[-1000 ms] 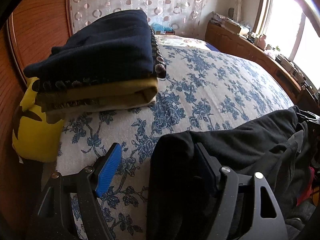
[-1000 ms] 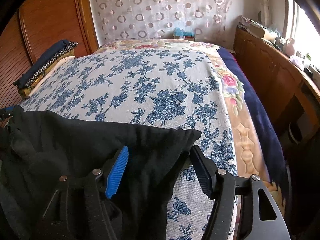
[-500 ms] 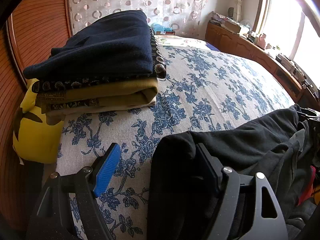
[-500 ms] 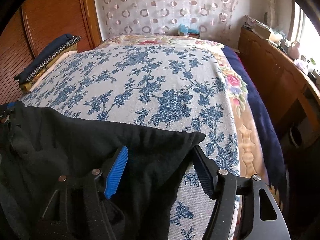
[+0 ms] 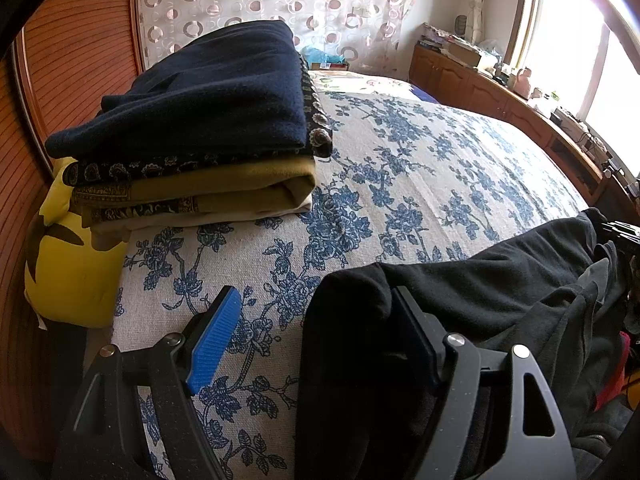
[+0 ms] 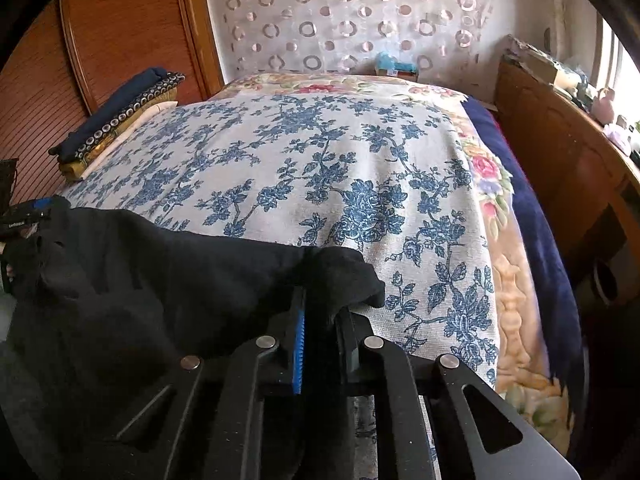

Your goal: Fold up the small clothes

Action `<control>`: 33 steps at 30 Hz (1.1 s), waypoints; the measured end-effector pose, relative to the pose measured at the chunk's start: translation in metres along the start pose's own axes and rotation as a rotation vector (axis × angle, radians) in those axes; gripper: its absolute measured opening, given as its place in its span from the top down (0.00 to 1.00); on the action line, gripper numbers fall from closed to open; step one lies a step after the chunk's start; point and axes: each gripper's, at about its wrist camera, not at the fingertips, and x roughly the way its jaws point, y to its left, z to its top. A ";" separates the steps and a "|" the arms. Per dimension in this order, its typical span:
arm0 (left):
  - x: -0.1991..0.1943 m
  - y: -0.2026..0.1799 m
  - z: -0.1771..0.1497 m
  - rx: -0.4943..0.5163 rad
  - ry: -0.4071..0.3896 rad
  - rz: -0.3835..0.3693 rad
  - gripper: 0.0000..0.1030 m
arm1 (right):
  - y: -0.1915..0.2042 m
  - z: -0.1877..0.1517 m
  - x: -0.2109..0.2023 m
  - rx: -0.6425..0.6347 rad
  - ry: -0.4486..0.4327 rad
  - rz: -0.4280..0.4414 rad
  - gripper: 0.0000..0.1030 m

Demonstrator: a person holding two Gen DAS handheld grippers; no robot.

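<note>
A black garment (image 5: 500, 280) lies along the near edge of the bed with its blue-flowered cover (image 5: 400, 180). My left gripper (image 5: 314, 296) is open at the garment's left corner. The cloth drapes over its right finger, and the blue left pad (image 5: 216, 340) stands clear over the cover. In the right wrist view the same black garment (image 6: 160, 272) stretches off to the left. My right gripper (image 6: 320, 300) is closing on its right corner, with the cloth pinched between the pads.
A stack of folded clothes (image 5: 200, 120), navy on top, sits at the bed's left side, seen small as the stack (image 6: 116, 120) in the right view. A yellow cushion (image 5: 68, 264) lies below it. A wooden cabinet (image 6: 560, 160) runs along the right.
The right gripper's jaws have come together on the black garment's corner, bunching the cloth. The left gripper and the rest of the scene have not moved.
</note>
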 end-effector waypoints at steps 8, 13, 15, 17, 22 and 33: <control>-0.004 -0.004 -0.003 0.012 -0.006 -0.057 0.58 | 0.018 -0.003 -0.030 -0.010 -0.120 0.020 0.91; -0.006 -0.008 -0.004 0.015 0.001 -0.101 0.82 | 0.029 -0.007 -0.051 -0.041 -0.179 0.034 0.91; -0.013 -0.011 -0.005 0.019 -0.014 -0.106 0.93 | 0.030 -0.009 -0.055 -0.047 -0.183 0.033 0.91; -0.028 -0.012 -0.004 0.013 -0.062 -0.115 0.93 | 0.029 -0.009 -0.057 -0.045 -0.189 0.028 0.92; -0.099 -0.019 0.004 -0.011 -0.230 -0.180 0.94 | 0.033 -0.006 -0.084 -0.035 -0.251 0.060 0.92; -0.251 -0.038 0.044 0.065 -0.572 -0.188 0.94 | 0.060 0.024 -0.219 -0.080 -0.514 0.096 0.93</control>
